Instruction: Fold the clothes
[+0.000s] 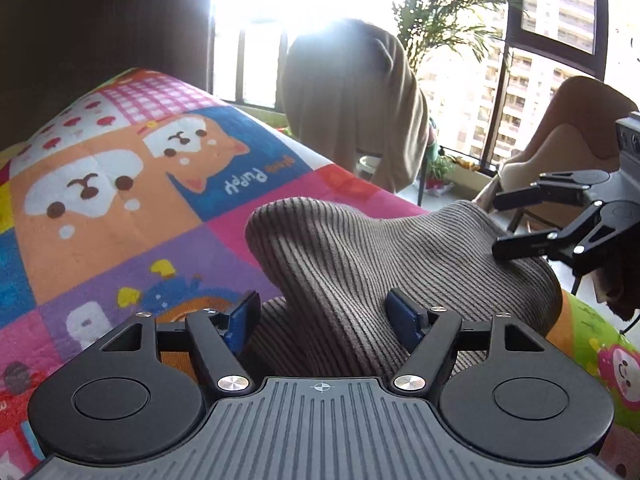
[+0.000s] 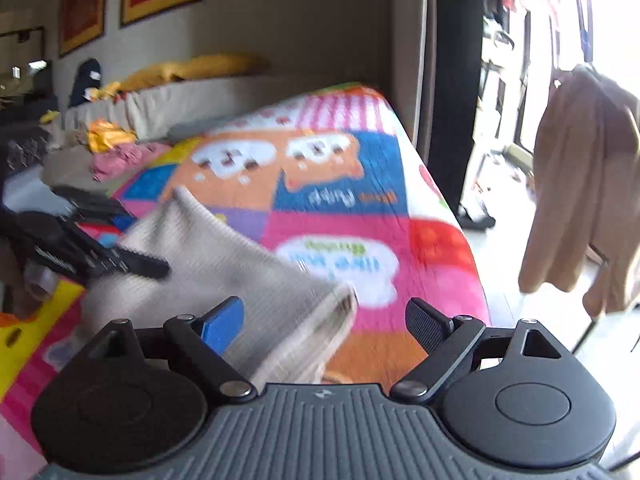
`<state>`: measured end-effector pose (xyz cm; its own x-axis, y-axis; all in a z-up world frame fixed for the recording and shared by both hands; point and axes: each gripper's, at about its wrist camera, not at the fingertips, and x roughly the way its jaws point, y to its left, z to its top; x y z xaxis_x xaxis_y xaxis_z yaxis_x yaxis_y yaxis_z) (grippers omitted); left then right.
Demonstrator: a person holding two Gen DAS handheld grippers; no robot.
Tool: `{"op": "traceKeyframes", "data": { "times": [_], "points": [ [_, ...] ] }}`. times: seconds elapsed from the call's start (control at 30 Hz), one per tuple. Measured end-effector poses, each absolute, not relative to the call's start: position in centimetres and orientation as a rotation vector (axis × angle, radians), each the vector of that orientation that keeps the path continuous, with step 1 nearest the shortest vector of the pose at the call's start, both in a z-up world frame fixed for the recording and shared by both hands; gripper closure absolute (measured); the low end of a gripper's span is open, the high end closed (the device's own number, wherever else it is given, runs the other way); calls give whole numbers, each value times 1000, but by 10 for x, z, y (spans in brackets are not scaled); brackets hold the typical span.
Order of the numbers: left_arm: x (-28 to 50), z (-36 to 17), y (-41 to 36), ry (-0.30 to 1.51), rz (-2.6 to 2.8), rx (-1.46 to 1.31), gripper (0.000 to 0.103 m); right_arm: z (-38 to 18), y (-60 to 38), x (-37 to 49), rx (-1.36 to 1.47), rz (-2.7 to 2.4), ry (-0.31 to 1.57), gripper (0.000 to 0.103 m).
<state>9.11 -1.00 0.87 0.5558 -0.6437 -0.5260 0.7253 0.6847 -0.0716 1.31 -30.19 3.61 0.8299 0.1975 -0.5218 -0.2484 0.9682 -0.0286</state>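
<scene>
looking down along my two claws at a ribbed grey-brown garment (image 1: pixel 360 248) heaped on a bed covered by a bright cartoon patchwork blanket (image 1: pixel 120 184). my left claw (image 1: pixel 326 320) stands released, its blue pads (image 1: pixel 240 320) spread to either side of a raised ridge of the cloth and not pressing it, so far as i can tell; i judge the fabric sits humped like this because it has been let go and slumped where it fell. my right claw (image 2: pixel 324 320) is also spread wide and grasping nothing, with a loose corner of the same garment (image 2: pixel 224 264) lying between its fingers and nearer the blue one, though this view is smeared by motion. each claw shows at the edge of the other's view, set close on either side of the garment, which suits a two-handed fold. on the blanket, upside down from here, i read "puppy" (image 1: pixel 245 182) in pale letters on a blue patch; smaller writing beside it is too blurred to make out. a tan cloth (image 1: pixel 352 100) hangs by the bright window beyond the bed.
</scene>
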Motion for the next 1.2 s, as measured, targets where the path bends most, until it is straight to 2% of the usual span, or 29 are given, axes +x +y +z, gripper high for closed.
{"op": "traceKeyframes", "data": {
  "times": [0.2, 0.3, 0.4, 0.47, 0.57, 0.7, 0.8, 0.9, 1.0, 1.2],
  "points": [
    [88, 11, 2, 555, -718, 147, 21, 8, -277, 49, -193, 175, 582, 0],
    [83, 27, 5, 504, -692, 135, 22, 1, -271, 62, -208, 161, 593, 0],
    [85, 40, -4, 437, -658, 184, 11, 0, -273, 60, -204, 161, 587, 0],
    [92, 41, -15, 416, -632, 233, 11, 8, -274, 53, -213, 159, 561, 0],
    [115, 22, -23, 469, -578, 267, 8, 34, -279, 35, -177, 192, 472, 0],
    [134, 2, -11, 546, -560, 153, 7, 57, -270, 17, -135, 378, 452, 0],
    [135, 0, -7, 553, -563, 127, 6, 38, -238, 18, -258, 467, 524, 0],
    [132, -1, -7, 544, -549, 148, 5, 5, -220, 31, -264, 443, 564, 0],
    [132, -1, -5, 538, -529, 151, 5, 2, -224, 44, -156, 454, 598, 0],
    [99, 26, 11, 470, -514, 123, 7, 2, -218, 34, -187, 422, 599, 0]
  ]
}}
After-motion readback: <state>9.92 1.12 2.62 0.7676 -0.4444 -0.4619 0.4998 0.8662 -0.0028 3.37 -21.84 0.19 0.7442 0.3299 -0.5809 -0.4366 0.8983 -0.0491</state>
